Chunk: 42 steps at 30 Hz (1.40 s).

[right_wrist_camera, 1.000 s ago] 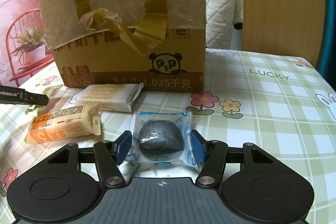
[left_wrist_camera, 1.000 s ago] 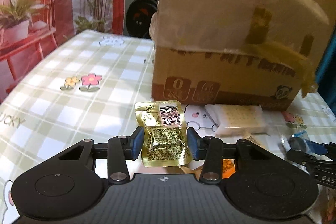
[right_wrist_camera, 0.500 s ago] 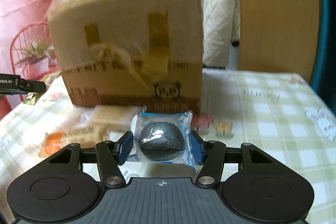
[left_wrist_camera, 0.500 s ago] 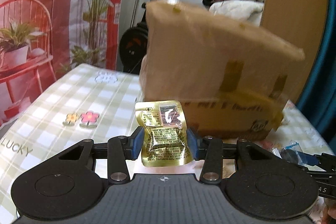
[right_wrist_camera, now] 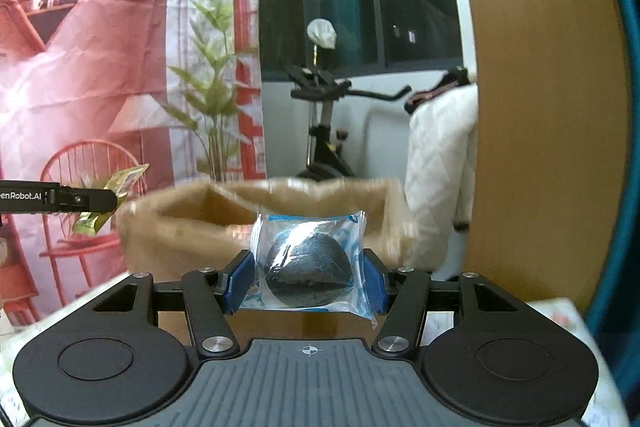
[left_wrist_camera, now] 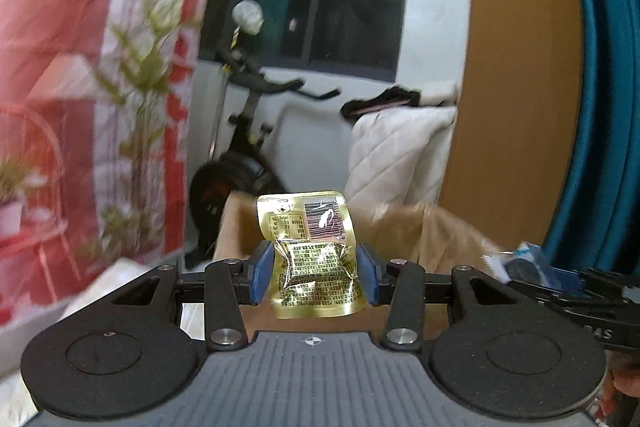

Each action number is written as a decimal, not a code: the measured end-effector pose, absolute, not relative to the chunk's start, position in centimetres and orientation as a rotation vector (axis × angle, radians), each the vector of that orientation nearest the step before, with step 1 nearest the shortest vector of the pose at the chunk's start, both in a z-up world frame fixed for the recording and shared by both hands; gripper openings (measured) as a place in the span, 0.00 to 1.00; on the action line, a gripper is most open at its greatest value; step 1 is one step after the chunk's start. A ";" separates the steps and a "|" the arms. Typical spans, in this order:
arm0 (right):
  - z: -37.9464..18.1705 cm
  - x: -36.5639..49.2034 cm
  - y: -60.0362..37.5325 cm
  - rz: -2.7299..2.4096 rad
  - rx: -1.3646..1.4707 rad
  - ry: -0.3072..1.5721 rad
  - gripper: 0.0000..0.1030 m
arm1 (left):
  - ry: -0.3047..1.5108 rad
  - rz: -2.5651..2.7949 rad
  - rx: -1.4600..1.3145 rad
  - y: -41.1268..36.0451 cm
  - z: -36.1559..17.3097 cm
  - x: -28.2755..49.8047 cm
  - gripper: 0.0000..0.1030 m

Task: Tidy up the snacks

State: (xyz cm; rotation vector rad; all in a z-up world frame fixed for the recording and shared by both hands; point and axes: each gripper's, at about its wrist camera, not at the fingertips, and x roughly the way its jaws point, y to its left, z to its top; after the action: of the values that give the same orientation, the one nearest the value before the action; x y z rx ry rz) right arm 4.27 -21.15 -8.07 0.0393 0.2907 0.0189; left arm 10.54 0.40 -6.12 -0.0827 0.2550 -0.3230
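Note:
My left gripper [left_wrist_camera: 315,273] is shut on a gold foil snack packet [left_wrist_camera: 314,255], held upright in the air in front of the open top of a cardboard box [left_wrist_camera: 436,227]. My right gripper [right_wrist_camera: 308,281] is shut on a clear blue-edged packet with a round black snack [right_wrist_camera: 310,269], also held high before the box's open top [right_wrist_camera: 192,211]. In the right wrist view the left gripper [right_wrist_camera: 86,201] with the gold packet [right_wrist_camera: 120,187] shows at the far left. In the left wrist view the right gripper [left_wrist_camera: 576,287] with its packet [left_wrist_camera: 520,263] shows at the right.
Behind the box stand an exercise bike [right_wrist_camera: 324,131], a white quilted cover [right_wrist_camera: 440,163], a wooden panel [right_wrist_camera: 548,107] and a pink printed backdrop [right_wrist_camera: 100,67]. A bit of checked tablecloth [right_wrist_camera: 560,311] shows at the lower right.
Both grippers have risen from table level with their packets, from facing the box's side to level with its open top. The snacks on the table have dropped out of view.

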 end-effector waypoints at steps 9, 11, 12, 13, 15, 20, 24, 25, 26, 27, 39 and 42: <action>-6.8 12.4 -21.4 -0.006 0.025 0.390 0.52 | 0.340 -0.382 -0.037 -3.3 -5.7 17.7 0.46; -7.4 13.2 -21.1 -0.015 0.023 0.415 0.52 | 0.374 -0.382 -0.035 -3.7 -6.4 18.9 0.46; -7.4 13.2 -21.1 -0.015 0.023 0.415 0.52 | 0.389 -0.376 -0.031 -3.8 -6.9 19.3 0.47; -7.6 13.5 -21.1 -0.018 0.022 0.427 0.52 | 0.399 -0.372 -0.029 -3.9 -7.2 19.6 0.49; -8.1 13.5 -20.9 -0.024 0.024 0.442 0.53 | 0.425 -0.367 -0.035 -4.0 -7.8 20.2 0.53; -8.6 13.6 -20.6 -0.029 0.028 0.457 0.59 | 0.455 -0.356 -0.061 -2.8 -8.1 20.2 0.57; -8.0 12.1 -20.9 -0.029 0.050 0.435 0.59 | 0.449 -0.371 -0.067 -1.7 -7.7 19.4 0.58; -7.8 11.6 -20.9 -0.026 0.048 0.427 0.59 | 0.448 -0.380 -0.070 -1.5 -7.6 19.1 0.58; -7.6 11.2 -20.8 -0.024 0.047 0.421 0.60 | 0.445 -0.385 -0.070 -1.3 -7.5 18.7 0.59; -7.4 10.8 -20.9 -0.023 0.047 0.415 0.62 | 0.439 -0.388 -0.067 -1.1 -7.3 18.2 0.60; -7.3 4.2 -21.2 -0.023 0.149 0.368 0.74 | 0.422 -0.441 -0.039 1.3 -7.4 11.9 0.62; -8.1 3.3 -20.9 -0.031 0.152 0.376 0.74 | 0.480 -0.464 -0.065 1.8 -9.2 11.1 0.63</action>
State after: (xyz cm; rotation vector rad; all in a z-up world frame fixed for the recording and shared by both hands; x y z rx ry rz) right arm 3.32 -20.92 -8.09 0.1525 0.3759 -0.0306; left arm 11.10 1.83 -9.18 -0.0654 0.4801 -0.4635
